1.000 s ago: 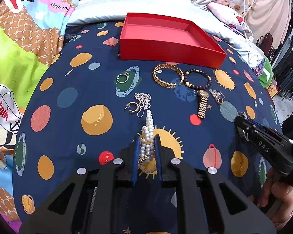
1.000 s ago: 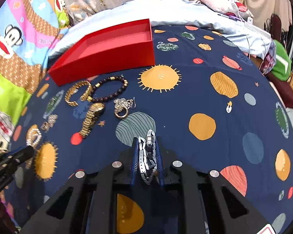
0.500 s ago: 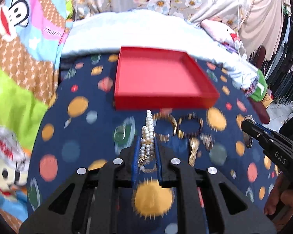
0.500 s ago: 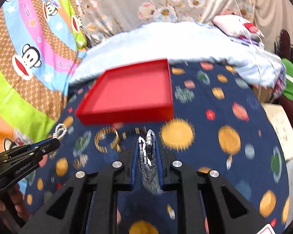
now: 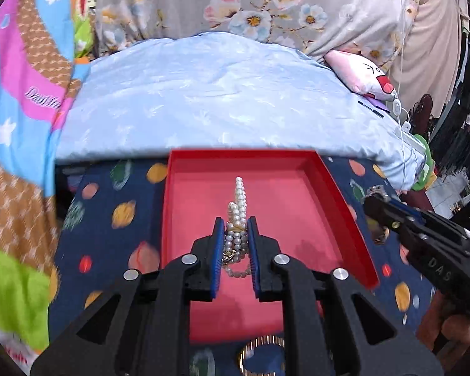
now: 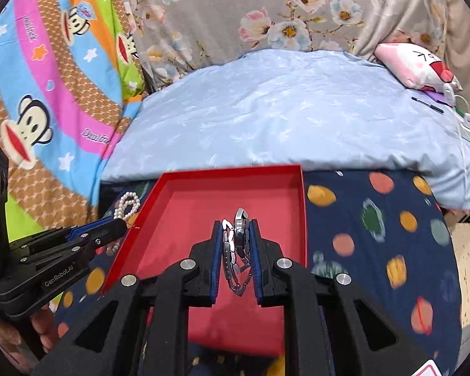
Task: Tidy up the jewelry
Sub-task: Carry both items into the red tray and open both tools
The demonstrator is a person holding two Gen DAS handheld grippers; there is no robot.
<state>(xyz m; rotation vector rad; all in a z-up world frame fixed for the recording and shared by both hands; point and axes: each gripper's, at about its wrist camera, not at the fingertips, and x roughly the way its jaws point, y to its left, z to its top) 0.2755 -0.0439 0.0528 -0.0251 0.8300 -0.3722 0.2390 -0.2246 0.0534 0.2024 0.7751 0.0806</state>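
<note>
My left gripper is shut on a white pearl bracelet and holds it above the floor of the red tray. My right gripper is shut on a silver metal watch and holds it over the same red tray. The left gripper with the pearls shows at the left of the right wrist view. The right gripper with the watch tip shows at the right of the left wrist view. The tray looks empty inside.
The tray sits on a navy cloth with planet prints. A gold bracelet lies on the cloth just in front of the tray. A pale blue quilt lies behind the tray. A pink plush is at the far right.
Both grippers have risen from the cloth and moved forward over the red tray, each still holding its piece. The other jewelry has dropped out of view below.
</note>
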